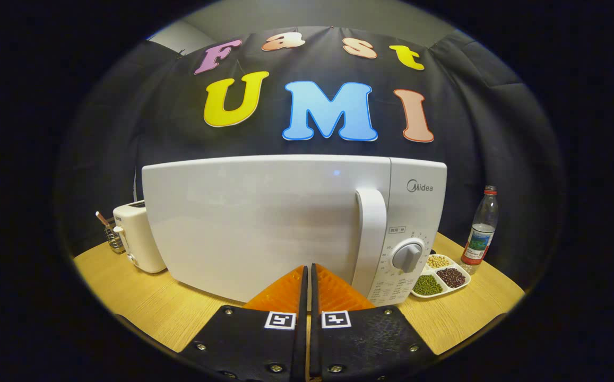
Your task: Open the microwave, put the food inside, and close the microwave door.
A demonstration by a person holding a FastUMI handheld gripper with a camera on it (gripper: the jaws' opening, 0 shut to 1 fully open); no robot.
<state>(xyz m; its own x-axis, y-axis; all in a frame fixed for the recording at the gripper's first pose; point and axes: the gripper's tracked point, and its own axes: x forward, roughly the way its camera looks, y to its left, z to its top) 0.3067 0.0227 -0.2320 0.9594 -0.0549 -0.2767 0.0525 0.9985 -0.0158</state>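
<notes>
Gripper [308, 269] narrowed right down, fingers [285, 292] almost together with a thin slit between, holding nothing. Tips just short of the microwave [264, 223] door's lower edge, contact unclear. Door shut, white, facing near; vertical handle [371, 233] just right of the fingertips. Control panel right of the handle with a grey round dial [407, 255]. Microwave standing on a wooden worktop [147, 307]. Divided white dish [439, 277] of food at the microwave's right near corner, three compartments: pale beans far, dark red beans right, green beans near. Plastic bottle [481, 231] upright just beyond the dish. White toaster [138, 236] left of the microwave, small holder [113, 236] beside it, contents unclear.
</notes>
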